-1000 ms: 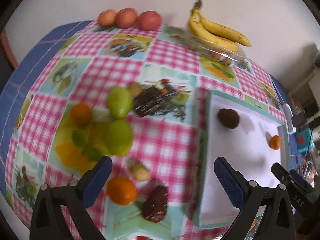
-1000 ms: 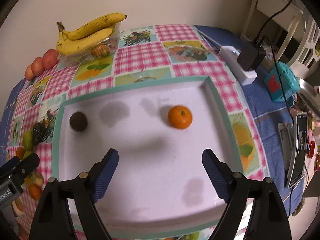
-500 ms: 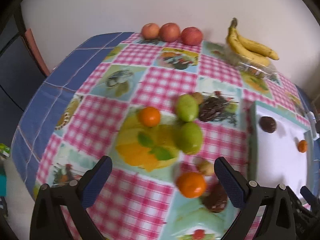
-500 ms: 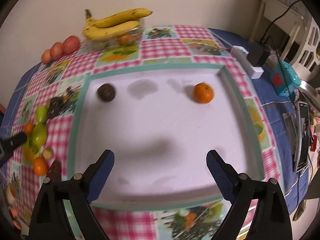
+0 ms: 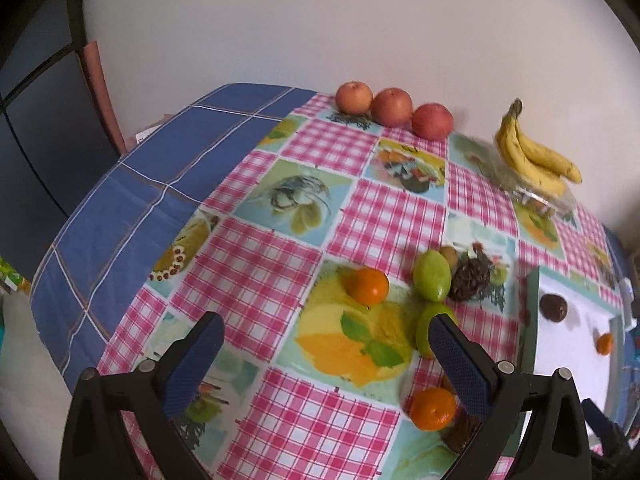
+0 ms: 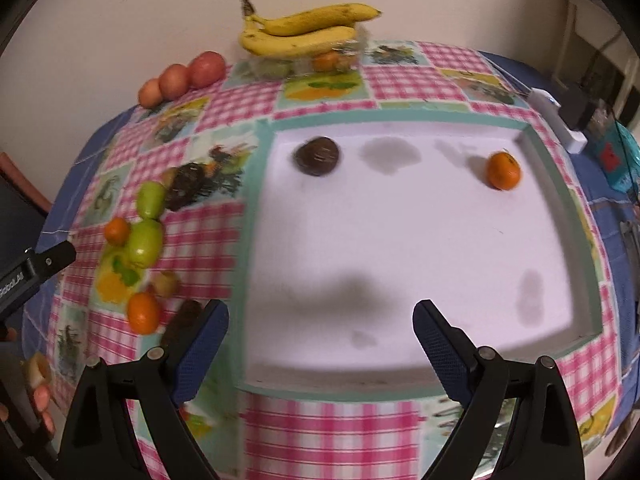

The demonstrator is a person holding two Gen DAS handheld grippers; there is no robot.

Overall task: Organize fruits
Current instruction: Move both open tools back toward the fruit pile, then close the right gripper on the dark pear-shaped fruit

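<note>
**Both grippers swing left, jaws wide and empty**

Since the earlier frames both views have slid leftward: the left gripper [image 5: 326, 354] now looks over the loose fruit and the blue cloth [image 5: 160, 184] at the table's left edge, where a second ago the tray filled its right half. The right gripper [image 6: 320, 340] has shifted from the tray's middle toward its left rim.

Both grippers point steeply down at the table. The left one's jaws stand wide apart with nothing between the pads; its right finger [image 5: 460, 364] overlaps a green fruit [image 5: 430, 332] in view. The right gripper's jaws are spread as wide, also empty, above the tray's [image 6: 400, 394] near rim.

Inside the tray lie a dark fruit [image 6: 317, 156] at the far left and an orange [image 6: 503, 170] at the far right, well apart, with most of the white floor bare. Left of the tray, on the checked cloth [image 5: 256, 276], sits the loose cluster: two oranges [image 5: 368, 286], another green fruit [image 5: 431, 281] and some dark and brown pieces. Apples [image 5: 392, 107] and bananas [image 6: 304, 30] line the wall. Chargers and a teal gadget [image 6: 618, 160] crowd the right edge.
</note>
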